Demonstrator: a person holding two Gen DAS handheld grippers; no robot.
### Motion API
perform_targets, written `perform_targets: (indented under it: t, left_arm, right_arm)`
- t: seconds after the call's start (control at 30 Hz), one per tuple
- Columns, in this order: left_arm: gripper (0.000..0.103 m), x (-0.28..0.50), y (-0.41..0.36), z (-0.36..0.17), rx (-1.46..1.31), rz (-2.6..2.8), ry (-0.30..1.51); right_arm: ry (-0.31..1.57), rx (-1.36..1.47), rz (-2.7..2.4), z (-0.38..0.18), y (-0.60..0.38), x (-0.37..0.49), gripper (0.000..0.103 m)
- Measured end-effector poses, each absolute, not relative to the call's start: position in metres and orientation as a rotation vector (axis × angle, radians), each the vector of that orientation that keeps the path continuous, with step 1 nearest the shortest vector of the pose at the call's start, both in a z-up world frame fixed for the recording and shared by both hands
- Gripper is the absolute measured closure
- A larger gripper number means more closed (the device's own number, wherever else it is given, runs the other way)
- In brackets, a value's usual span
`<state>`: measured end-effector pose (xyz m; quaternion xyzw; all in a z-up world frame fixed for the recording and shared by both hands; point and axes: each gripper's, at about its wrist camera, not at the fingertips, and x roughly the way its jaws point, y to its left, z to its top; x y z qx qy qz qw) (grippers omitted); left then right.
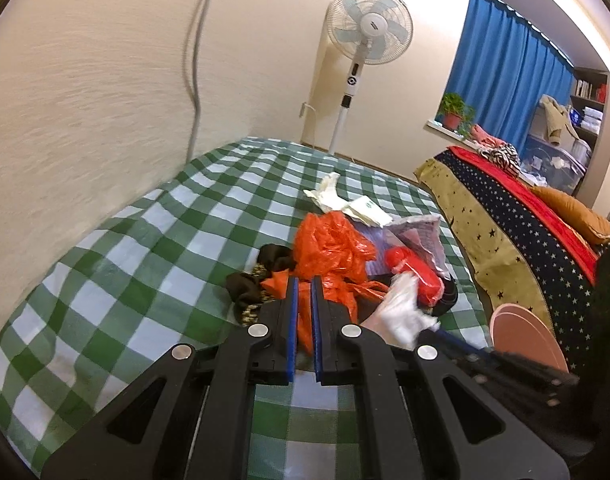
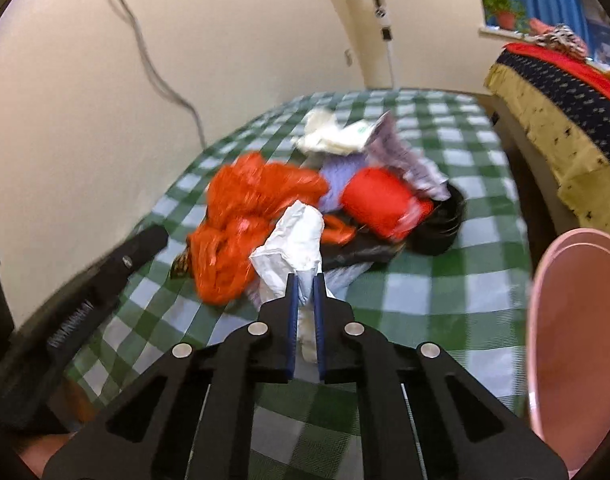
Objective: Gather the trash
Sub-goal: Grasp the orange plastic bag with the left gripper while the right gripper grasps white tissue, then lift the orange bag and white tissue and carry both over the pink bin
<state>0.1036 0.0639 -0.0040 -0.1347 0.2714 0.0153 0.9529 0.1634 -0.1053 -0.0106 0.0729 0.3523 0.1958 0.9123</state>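
- On a bench (image 1: 117,240) under a green-and-white checked cloth, set against a cream wall, lies a heap of trash.
- Behind stand a white pedestal fan (image 1: 369,26), blue curtains (image 1: 501,76) and a bed with a starred blanket (image 1: 501,216).
- A pink bin (image 2: 577,344) sits at the right edge.
- My left fingers (image 1: 304,280) are clenched on a crumpled orange plastic bag (image 1: 329,240).
- My right fingers (image 2: 305,278) are grasping a wrinkled white bag (image 2: 297,240) at the heap's near side.
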Motion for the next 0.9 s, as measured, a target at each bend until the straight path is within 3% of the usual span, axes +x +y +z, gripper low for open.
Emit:
perform_targets:
  t: [0.23, 0.47, 0.73, 0.9]
  left_arm:
    - [0.096, 0.118, 0.054, -0.017, -0.28, 0.017, 0.61]
    - [0.067, 0.13, 0.051, -0.03, -0.3, 0.066, 0.669]
    - [0.067, 0.133, 0.059, -0.037, -0.314, 0.13, 0.699]
    - [0.081, 0.137, 0.064, -0.041, -0.337, 0.126, 0.718]
  right_arm:
    - [0.711, 0.182, 0.328, -0.008, -0.136, 0.163, 0.095]
    - [0.713, 0.189, 0.323, -0.009, -0.15, 0.162, 0.095]
    - [0.707, 0.192, 0.324, -0.006, -0.153, 0.161, 0.095]
    - [0.698, 0.192, 0.321, -0.003, -0.154, 0.159, 0.095]
